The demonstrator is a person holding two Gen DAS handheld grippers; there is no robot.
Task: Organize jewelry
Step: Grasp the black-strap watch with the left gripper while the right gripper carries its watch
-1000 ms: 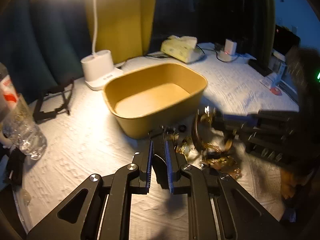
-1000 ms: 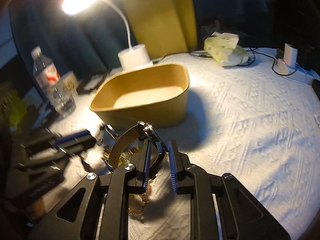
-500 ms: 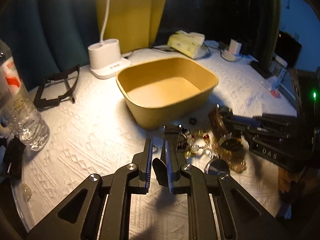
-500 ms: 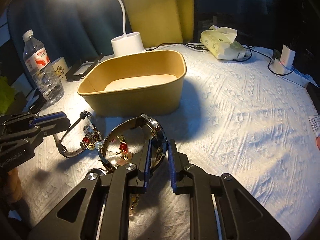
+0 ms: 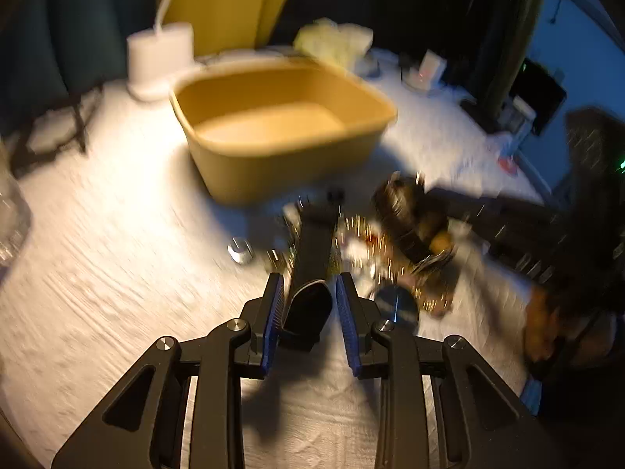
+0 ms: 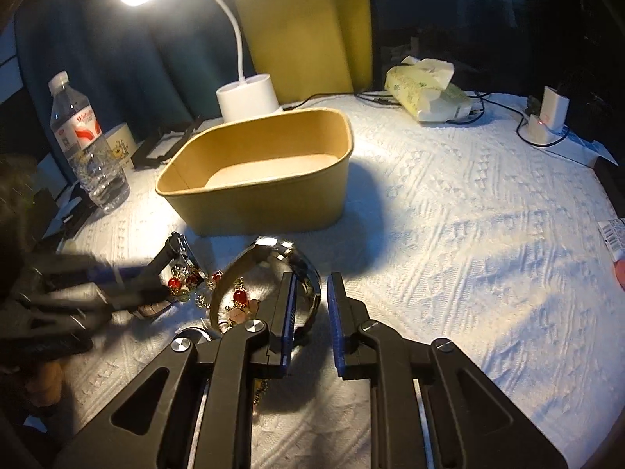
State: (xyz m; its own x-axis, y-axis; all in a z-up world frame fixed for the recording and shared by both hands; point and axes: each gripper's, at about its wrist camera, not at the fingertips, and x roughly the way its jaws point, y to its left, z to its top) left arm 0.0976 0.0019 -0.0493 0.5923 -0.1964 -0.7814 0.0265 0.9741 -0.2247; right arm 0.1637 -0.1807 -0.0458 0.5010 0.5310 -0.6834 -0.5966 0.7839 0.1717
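Beside the empty tan tub (image 6: 258,179), right gripper (image 6: 310,305) clamped on a stiff-cased, floppy-strapped watch (image 6: 273,269), best taken at the band; left gripper (image 5: 306,301), jaws opening, releasing a black-strapped watch (image 5: 312,250).

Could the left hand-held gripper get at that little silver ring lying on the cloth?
Probably yes. The silver ring lies alone on bare cloth beside the left hand-held gripper, whose opening jaws still straddle a black watch strap.

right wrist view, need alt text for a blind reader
The right gripper fingers pinch the band of a silver-cased wristwatch beside a heap of red-beaded gold jewellery on a white textured cloth. An empty tan cardboard tub sits behind under a lit white desk lamp.
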